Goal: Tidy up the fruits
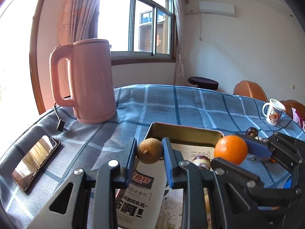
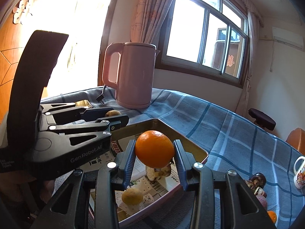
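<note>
My left gripper [image 1: 149, 153] is shut on a small brownish-yellow fruit [image 1: 149, 150], held above the near left corner of a metal tray [image 1: 183, 130] lined with newspaper. My right gripper [image 2: 154, 152] is shut on an orange [image 2: 154, 148] over the same tray [image 2: 190, 143]. In the left wrist view the orange [image 1: 230, 149] hangs at the right, between blue pads. In the tray lie a yellow fruit [image 2: 132, 196] and a purplish fruit [image 1: 202, 162]. In the right wrist view the left gripper [image 2: 114, 116] is at the left with its brown fruit [image 2: 112, 113].
A pink kettle [image 1: 89, 82] stands at the back left of the blue checked tablecloth, its plug [image 1: 61, 126] lying beside it. A phone [image 1: 36, 164] lies at the left edge. A printed mug [image 1: 273, 113] and several dark fruits [image 2: 256, 181] sit right of the tray.
</note>
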### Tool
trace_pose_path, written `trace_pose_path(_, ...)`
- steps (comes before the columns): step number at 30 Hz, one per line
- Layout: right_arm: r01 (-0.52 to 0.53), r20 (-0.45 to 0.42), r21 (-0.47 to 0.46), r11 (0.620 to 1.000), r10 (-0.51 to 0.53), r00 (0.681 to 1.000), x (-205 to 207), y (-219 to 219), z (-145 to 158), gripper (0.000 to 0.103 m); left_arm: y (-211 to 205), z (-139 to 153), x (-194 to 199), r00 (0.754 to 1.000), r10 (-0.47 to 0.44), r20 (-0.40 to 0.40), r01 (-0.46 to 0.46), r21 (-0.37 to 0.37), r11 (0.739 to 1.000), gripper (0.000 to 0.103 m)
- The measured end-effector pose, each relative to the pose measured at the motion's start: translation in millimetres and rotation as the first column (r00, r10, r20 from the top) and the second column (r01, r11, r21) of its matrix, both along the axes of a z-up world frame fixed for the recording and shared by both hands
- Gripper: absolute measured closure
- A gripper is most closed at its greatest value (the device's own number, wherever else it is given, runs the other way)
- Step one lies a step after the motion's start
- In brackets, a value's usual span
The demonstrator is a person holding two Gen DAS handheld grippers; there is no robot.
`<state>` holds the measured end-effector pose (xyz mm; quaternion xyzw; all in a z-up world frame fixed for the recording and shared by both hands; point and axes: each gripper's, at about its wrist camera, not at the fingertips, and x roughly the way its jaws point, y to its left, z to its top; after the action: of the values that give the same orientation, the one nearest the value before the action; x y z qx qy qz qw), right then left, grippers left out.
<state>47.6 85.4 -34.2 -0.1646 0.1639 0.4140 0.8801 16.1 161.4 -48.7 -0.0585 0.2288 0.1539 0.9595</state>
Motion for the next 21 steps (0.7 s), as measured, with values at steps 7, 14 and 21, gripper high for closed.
trace_pose_path(7, -0.023, -0.012, -0.042, 0.999, 0.022, 1.0, 0.8, 10.3, -6.0, 0.062, 4.6, -3.8, 6.1, 0.999, -0.004, -0.045, 0.004, -0.014, 1.0, 0.074)
trace_pose_path(14, -0.05, -0.016, -0.11, 0.993, 0.049, 0.999, -2.6, 22.7, -12.3, 0.061, 10.4, -6.3, 8.4, 0.998, -0.003, -0.063, 0.001, -0.032, 0.999, 0.074)
trace_pose_path(21, -0.075, -0.039, -0.189, 0.979, 0.069, 0.997, -3.9, 36.1, -20.9, 0.061, 12.4, -8.3, 11.1, 0.997, -0.01, -0.079, 0.006, -0.042, 0.999, 0.074)
